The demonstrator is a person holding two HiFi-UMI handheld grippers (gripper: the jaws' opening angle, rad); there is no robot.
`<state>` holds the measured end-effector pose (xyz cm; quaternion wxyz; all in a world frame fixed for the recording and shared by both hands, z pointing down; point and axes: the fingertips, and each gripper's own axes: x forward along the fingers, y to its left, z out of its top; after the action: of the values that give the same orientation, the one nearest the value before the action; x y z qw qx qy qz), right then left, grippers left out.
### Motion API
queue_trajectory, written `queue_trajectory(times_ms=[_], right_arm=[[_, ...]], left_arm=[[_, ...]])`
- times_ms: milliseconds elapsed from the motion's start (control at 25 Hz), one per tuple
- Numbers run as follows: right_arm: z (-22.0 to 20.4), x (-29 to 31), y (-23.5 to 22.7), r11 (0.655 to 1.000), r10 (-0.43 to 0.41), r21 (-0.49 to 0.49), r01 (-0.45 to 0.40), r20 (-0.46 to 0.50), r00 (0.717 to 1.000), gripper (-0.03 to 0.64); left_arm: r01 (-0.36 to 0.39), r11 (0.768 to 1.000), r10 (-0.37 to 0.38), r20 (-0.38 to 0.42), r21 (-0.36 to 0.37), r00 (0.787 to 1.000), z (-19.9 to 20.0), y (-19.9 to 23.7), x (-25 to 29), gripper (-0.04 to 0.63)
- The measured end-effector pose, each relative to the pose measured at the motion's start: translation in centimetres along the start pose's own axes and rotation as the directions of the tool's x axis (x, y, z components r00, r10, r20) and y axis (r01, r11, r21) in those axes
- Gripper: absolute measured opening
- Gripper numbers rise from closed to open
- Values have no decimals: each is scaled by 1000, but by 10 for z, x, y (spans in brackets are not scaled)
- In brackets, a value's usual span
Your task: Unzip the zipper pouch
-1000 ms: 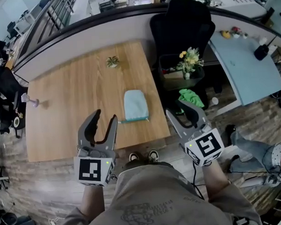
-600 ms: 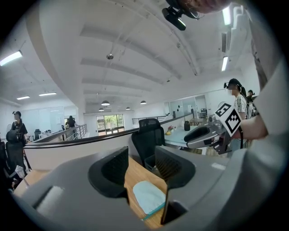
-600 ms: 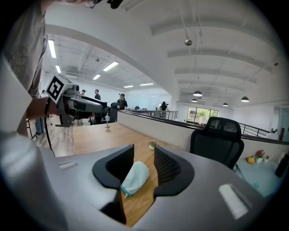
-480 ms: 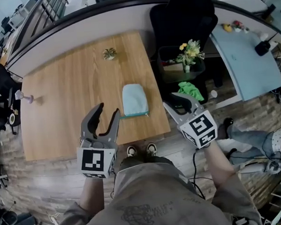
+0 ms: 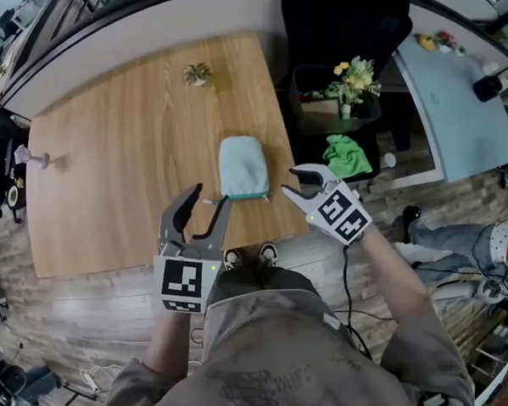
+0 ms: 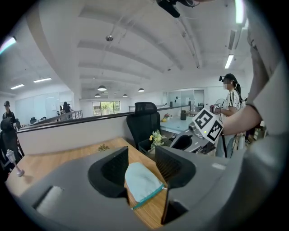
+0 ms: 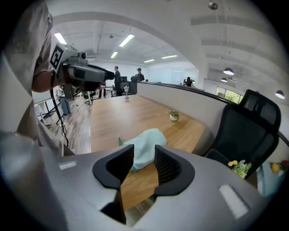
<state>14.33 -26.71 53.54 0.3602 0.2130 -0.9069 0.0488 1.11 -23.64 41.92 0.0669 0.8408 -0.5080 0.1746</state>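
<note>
A pale wooden table (image 5: 132, 153) stands on a grey plank floor (image 5: 91, 334), its far edge against a low curved white wall (image 5: 144, 44) with a dark cap. A black office chair (image 5: 346, 23) sits off the table's far right corner, with a light-blue desk (image 5: 453, 103) beyond it. Overhead, a white ribbed ceiling (image 6: 135, 45) carries strip lights (image 7: 126, 39) and round pendant lamps (image 6: 101, 88) (windows (image 6: 104, 108) glow at the far end).

head cam steeply down on the counter (image 5: 107, 163), left tongs (image 5: 209, 198) and right tongs (image 5: 291, 180) cams low by its edge, all sharing the pouch (image 5: 242, 167)
</note>
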Motion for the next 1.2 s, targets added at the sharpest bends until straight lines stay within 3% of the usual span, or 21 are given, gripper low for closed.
queue_trajectory(times_ms=[440, 880, 1200], right_arm=[[-66, 69, 25, 967, 172, -166, -194, -138, 975, 133], [-105, 118, 31, 926, 189, -285, -248, -218, 957, 133], [-114, 132, 32, 853, 234, -401, -334, -278, 932, 132]], left_arm=[[18, 999, -22, -106, -33, 994, -76, -2, 44, 186], [37, 997, -47, -159, -64, 986, -135, -10, 67, 186], [26, 997, -40, -177, -78, 983, -157, -3, 66, 186]])
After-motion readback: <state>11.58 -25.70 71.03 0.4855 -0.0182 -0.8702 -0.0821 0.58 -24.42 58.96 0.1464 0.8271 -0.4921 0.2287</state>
